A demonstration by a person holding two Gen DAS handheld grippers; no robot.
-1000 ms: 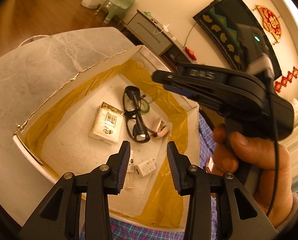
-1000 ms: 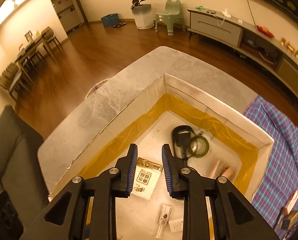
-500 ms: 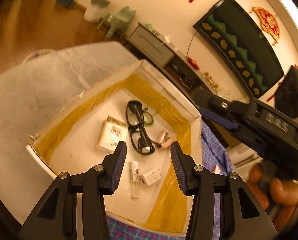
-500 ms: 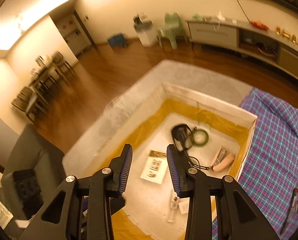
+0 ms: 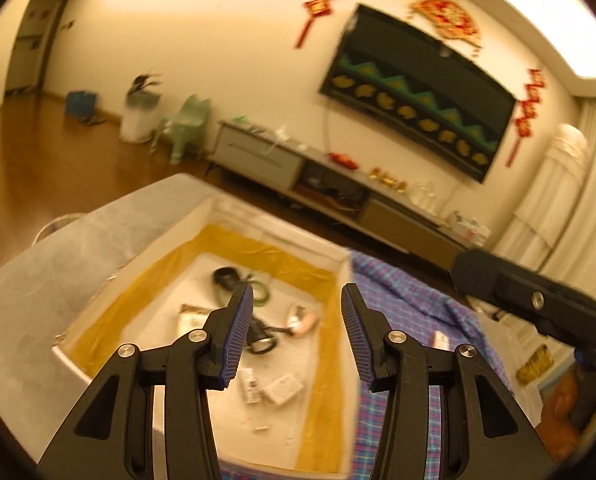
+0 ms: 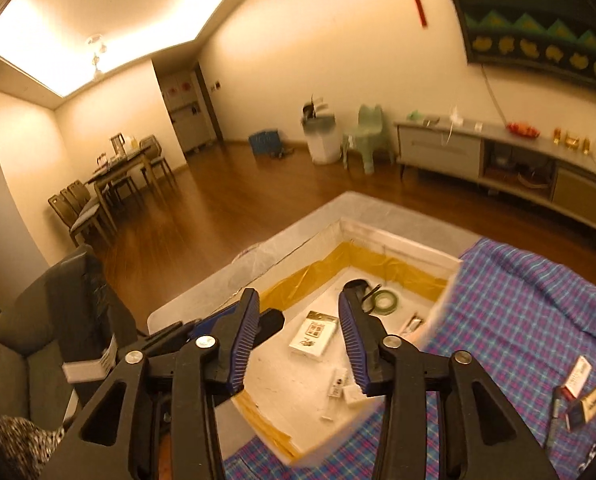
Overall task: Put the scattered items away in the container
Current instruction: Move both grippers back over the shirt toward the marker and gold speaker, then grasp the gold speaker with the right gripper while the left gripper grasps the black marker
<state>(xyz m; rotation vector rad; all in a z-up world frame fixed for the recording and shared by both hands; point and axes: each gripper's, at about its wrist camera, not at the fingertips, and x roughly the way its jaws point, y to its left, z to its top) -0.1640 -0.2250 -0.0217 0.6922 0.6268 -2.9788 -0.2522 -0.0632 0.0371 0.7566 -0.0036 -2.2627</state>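
A white box with yellow tape lining (image 5: pixel 340 264) (image 6: pixel 450 265) sits on the table. Inside lie black glasses (image 5: pixel 263 339), a green tape ring (image 6: pixel 386 301), a tissue packet (image 6: pixel 313 333), a pink item (image 5: pixel 303 320) and small white pieces (image 5: pixel 282 389). My left gripper (image 5: pixel 296 336) is open and empty, high above the box's near side. My right gripper (image 6: pixel 296 342) is open and empty, above the box too. A few small boxes (image 6: pixel 582 392) lie on the plaid cloth to the right.
A blue plaid cloth (image 6: pixel 530 312) covers the table right of the box. The grey marble tabletop (image 5: pixel 58 264) shows on the left. The other gripper's body (image 5: pixel 538 304) is at the right. A TV cabinet (image 6: pixel 498 156) stands behind, a dark sofa (image 6: pixel 58 312) on the left.
Both grippers have risen and pulled back from the box, and both have opened wider. The items in the box have stayed put.
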